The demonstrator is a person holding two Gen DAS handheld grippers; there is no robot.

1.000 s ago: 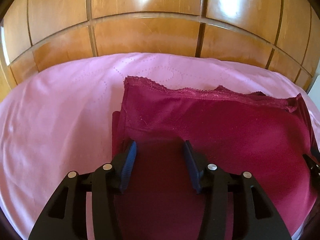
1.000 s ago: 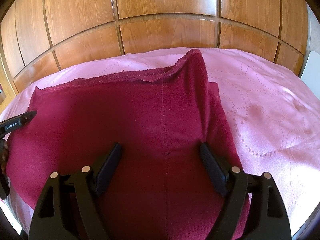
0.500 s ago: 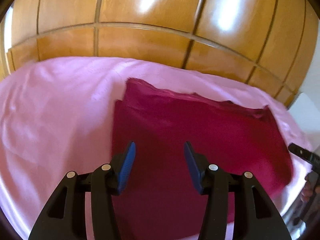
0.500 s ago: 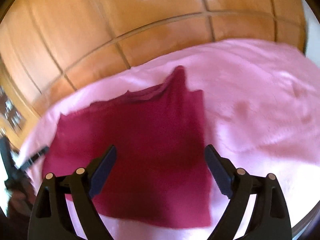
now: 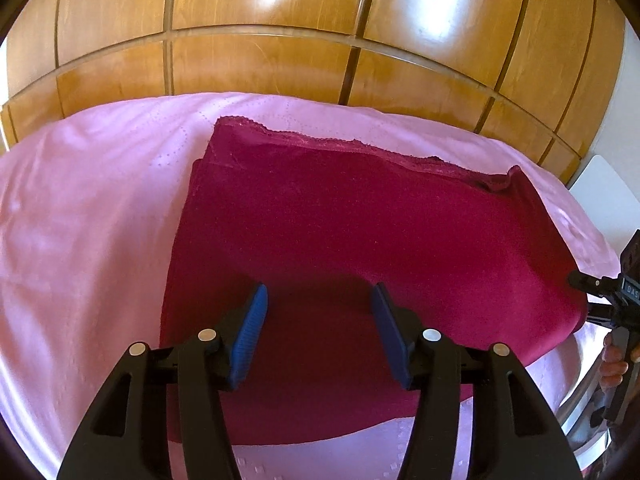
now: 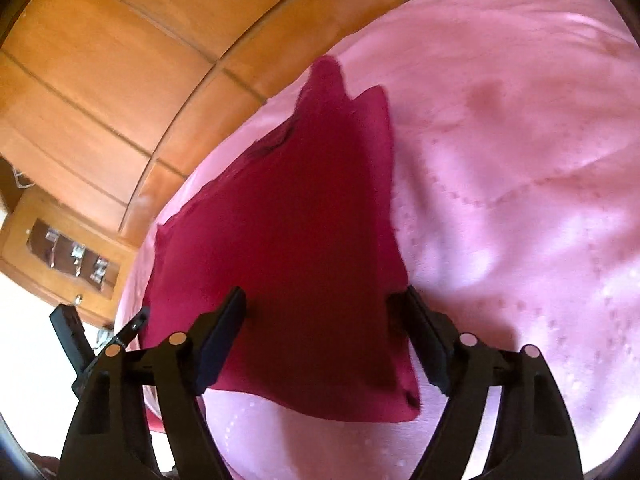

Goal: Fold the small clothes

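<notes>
A dark red garment (image 5: 360, 232) with a lace trim along its far edge lies folded flat on a pink bedspread (image 5: 88, 216). My left gripper (image 5: 318, 320) hovers open and empty over its near part. In the right wrist view the same garment (image 6: 304, 216) lies below my right gripper (image 6: 322, 332), which is open wide and empty, tilted, above the garment's near right corner. The right gripper's tip shows at the right edge of the left wrist view (image 5: 592, 300), by the garment's right corner.
A wooden panelled headboard (image 5: 280, 60) runs behind the bed. A wooden bedside cabinet (image 6: 60, 256) stands off the bed's left side. A white surface (image 5: 600, 196) lies past the bed's right edge. Pink bedspread (image 6: 520, 160) stretches to the right of the garment.
Both grippers have pulled back and up from the garment, which now lies flat by itself. The right gripper has swung and tilted to the right; both stay open.
</notes>
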